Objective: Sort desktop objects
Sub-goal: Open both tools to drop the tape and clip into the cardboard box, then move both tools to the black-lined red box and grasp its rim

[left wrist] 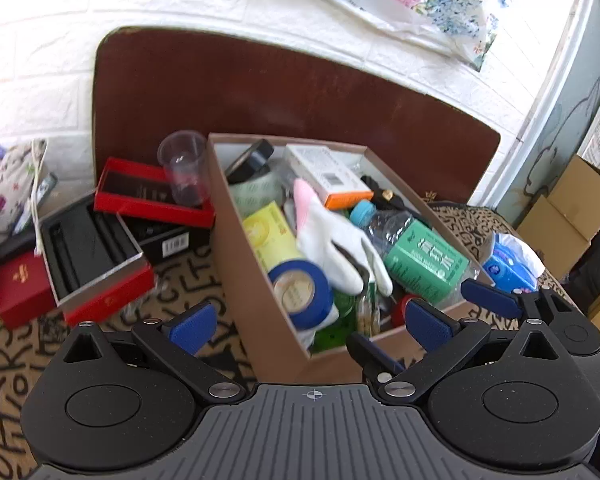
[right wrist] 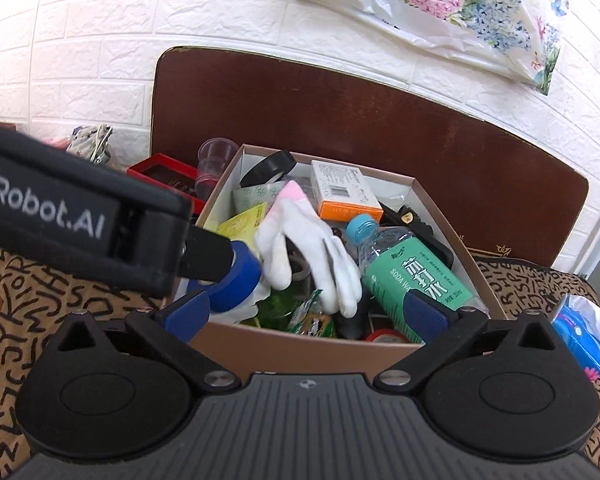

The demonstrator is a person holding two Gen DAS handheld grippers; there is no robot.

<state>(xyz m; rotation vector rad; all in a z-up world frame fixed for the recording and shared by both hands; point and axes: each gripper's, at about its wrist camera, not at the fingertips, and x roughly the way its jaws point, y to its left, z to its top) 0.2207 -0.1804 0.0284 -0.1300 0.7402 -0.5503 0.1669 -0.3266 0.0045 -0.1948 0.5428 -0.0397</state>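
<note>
Inside, the brown box (left wrist: 260,280) brims with jumbled clutter.

Cardboard box (left wrist: 256,280), directly ahead of the left gripper (left wrist: 310,326): matt brown paperboard outside, white lining inside. Within it, blue tape roll (left wrist: 300,288): smooth, slightly glossy. White glove (left wrist: 332,240): soft knitted cloth, matt, pink cuff. Water bottle (left wrist: 412,252): clear glossy plastic with a smooth green label. Left of the box, plastic cup (left wrist: 182,168): transparent, glossy. Red gift boxes (left wrist: 100,272): smooth card, satin sheen. Tablecloth (left wrist: 20,360) below the gripper: matt printed fabric. Board (left wrist: 300,92) beyond the box: dark brown wood-look, faintly glossy. Gripper fingertips (left wrist: 192,326): blue ribbed rubbery pads on matt black plastic arms with bright metal rivets.
</note>
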